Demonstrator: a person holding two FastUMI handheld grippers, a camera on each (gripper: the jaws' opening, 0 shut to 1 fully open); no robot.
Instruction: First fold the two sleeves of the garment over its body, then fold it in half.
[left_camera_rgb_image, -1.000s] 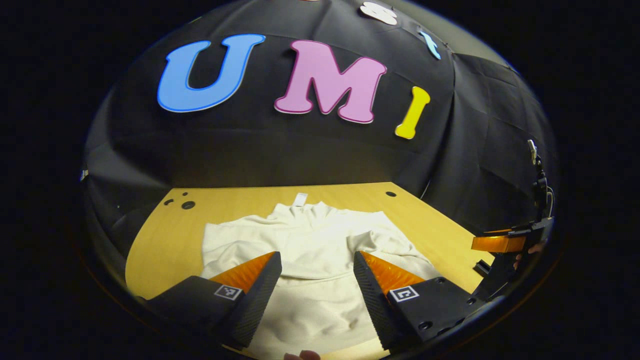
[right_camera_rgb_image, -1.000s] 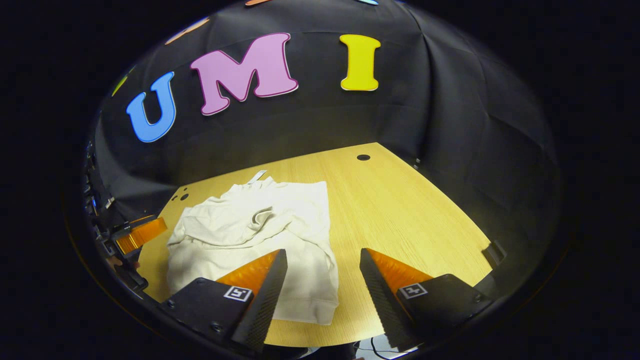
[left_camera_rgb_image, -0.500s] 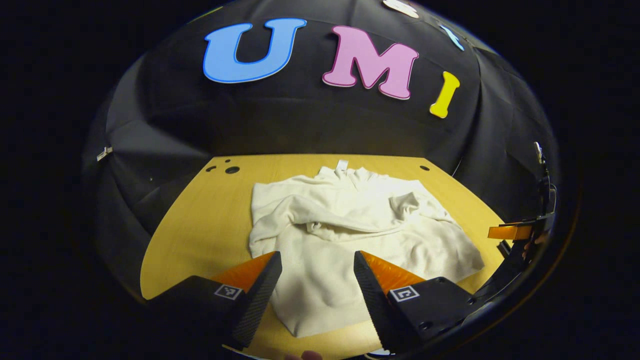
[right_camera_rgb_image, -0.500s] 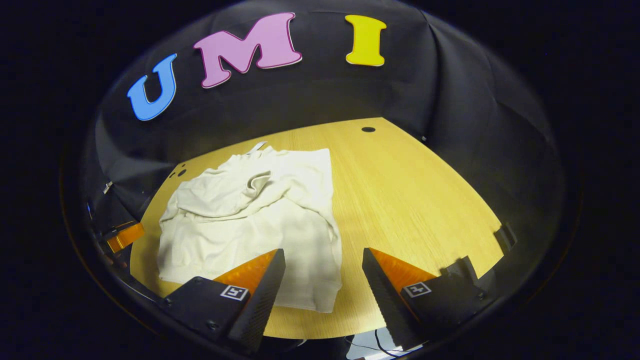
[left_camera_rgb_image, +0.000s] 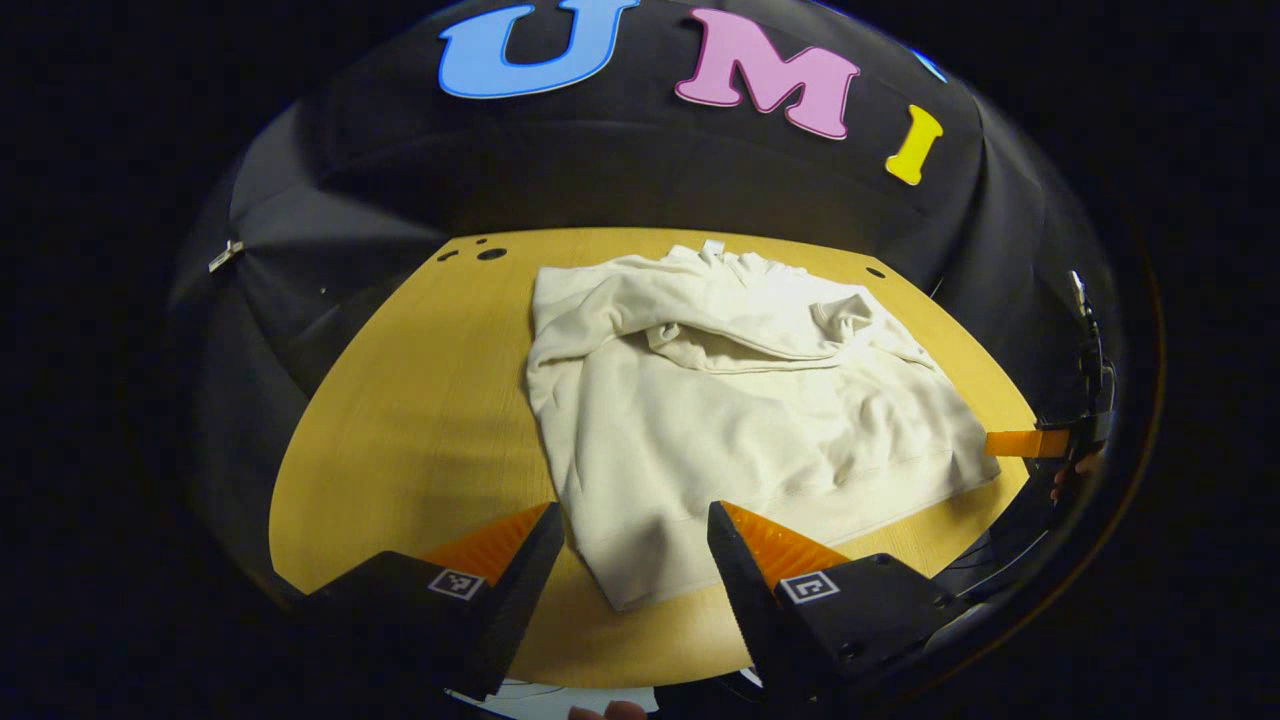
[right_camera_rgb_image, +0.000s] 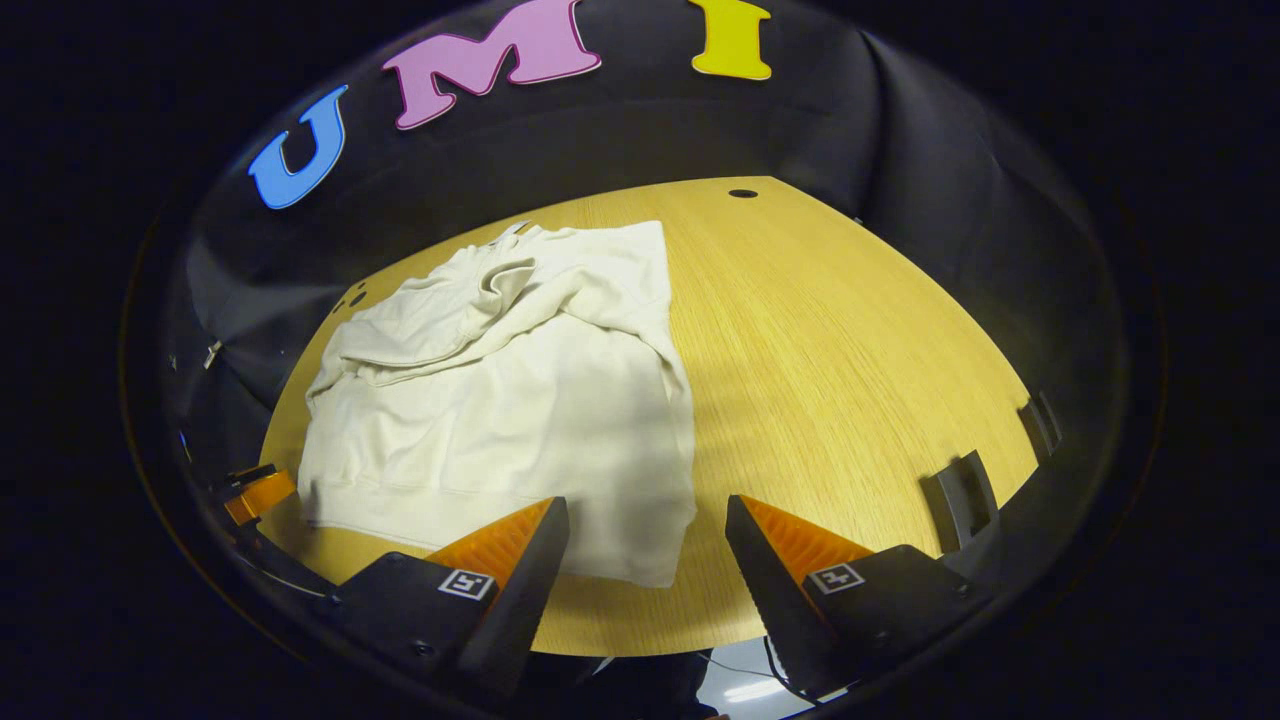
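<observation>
Both claws, left claw (left_camera_rgb_image: 635, 545) and right claw (right_camera_rgb_image: 645, 545), gape empty above the wooden table (left_camera_rgb_image: 420, 400); cream sweatshirt (left_camera_rgb_image: 740, 400) lies just ahead, black cloth wall (left_camera_rgb_image: 600, 170) beyond

I see a light wood-grain table (left_camera_rgb_image: 420, 420) with round holes near its far edge. One cream garment (left_camera_rgb_image: 740, 400) lies flat on it, sleeves folded across the body, collar at 12 o'clock, hem at 6 o'clock near the front edge.
</observation>
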